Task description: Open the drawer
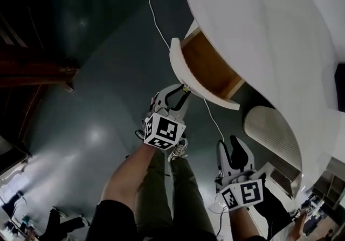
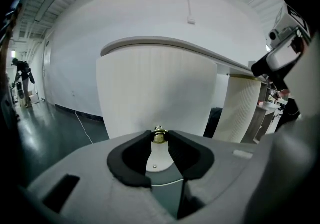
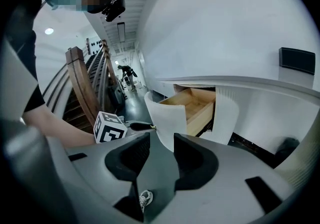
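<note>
A drawer [image 1: 207, 67] with a curved white front and a wooden inside stands pulled out of the white rounded cabinet [image 1: 269, 29]. My left gripper [image 1: 185, 90] is shut on the small brass knob [image 2: 159, 135] at the middle of the drawer front [image 2: 155, 92]; both black pads press on it. In the right gripper view the open drawer [image 3: 192, 107] shows from the side, with the left gripper's marker cube [image 3: 110, 128] beside it. My right gripper [image 1: 228, 145] hangs lower right, apart from the drawer, open and with nothing between its pads [image 3: 195, 155].
A white cable [image 1: 153, 16] runs across the dark glossy floor [image 1: 91, 105]. A ribbed white column [image 1: 272, 135] stands under the cabinet at the right. Wooden stair rails [image 3: 82, 87] rise at the left. A person bends over far down the hall [image 2: 22, 75].
</note>
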`<state>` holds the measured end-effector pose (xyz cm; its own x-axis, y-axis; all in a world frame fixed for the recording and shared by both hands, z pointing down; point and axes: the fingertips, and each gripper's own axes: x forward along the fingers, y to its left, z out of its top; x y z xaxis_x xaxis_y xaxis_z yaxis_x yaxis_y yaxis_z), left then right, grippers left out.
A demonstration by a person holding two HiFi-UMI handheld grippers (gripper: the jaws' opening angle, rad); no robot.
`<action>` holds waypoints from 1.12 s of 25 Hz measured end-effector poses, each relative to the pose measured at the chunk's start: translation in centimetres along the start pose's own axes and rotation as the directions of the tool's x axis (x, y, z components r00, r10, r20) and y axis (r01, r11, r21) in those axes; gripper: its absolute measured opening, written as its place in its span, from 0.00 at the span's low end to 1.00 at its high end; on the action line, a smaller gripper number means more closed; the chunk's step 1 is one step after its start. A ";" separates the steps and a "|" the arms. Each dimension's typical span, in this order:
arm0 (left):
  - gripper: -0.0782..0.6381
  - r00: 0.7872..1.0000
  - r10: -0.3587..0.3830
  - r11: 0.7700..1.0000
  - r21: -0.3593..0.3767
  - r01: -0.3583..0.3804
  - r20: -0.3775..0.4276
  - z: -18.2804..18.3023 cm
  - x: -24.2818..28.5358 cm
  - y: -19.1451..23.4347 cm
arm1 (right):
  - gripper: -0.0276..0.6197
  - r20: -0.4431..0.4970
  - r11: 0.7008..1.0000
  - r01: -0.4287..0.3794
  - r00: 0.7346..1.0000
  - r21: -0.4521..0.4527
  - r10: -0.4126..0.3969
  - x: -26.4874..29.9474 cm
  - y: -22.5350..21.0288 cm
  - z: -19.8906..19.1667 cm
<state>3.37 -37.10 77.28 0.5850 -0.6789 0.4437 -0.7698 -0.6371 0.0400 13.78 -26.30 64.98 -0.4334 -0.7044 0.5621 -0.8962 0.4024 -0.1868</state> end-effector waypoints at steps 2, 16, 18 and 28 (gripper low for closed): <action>0.26 1.000 0.009 1.000 -0.006 -0.009 -0.009 -0.5 -0.8 0.1 | 0.28 -0.010 1.000 -0.022 1.000 -0.014 0.021 -0.2 0.5 -0.1; 0.26 0.998 0.037 0.999 -0.012 -0.037 -0.050 -3.5 -5.7 0.0 | 0.28 -0.049 0.987 -0.138 0.990 -0.077 0.135 -1.7 2.8 -1.2; 0.26 0.998 0.043 0.999 -0.013 -0.043 -0.054 -3.8 -6.1 -0.1 | 0.28 -0.051 0.986 -0.146 0.989 -0.077 0.142 -1.9 2.8 -1.3; 0.26 0.995 0.064 0.997 -0.029 -0.066 -0.077 -4.8 -7.7 0.0 | 0.28 -0.069 0.981 -0.182 0.982 -0.070 0.177 -2.1 3.5 -1.9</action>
<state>-2.36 -30.06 78.14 0.5134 -0.6879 0.5130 -0.8137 -0.5802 0.0363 11.76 -22.33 64.65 -0.5775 -0.5799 0.5747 -0.7938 0.5634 -0.2292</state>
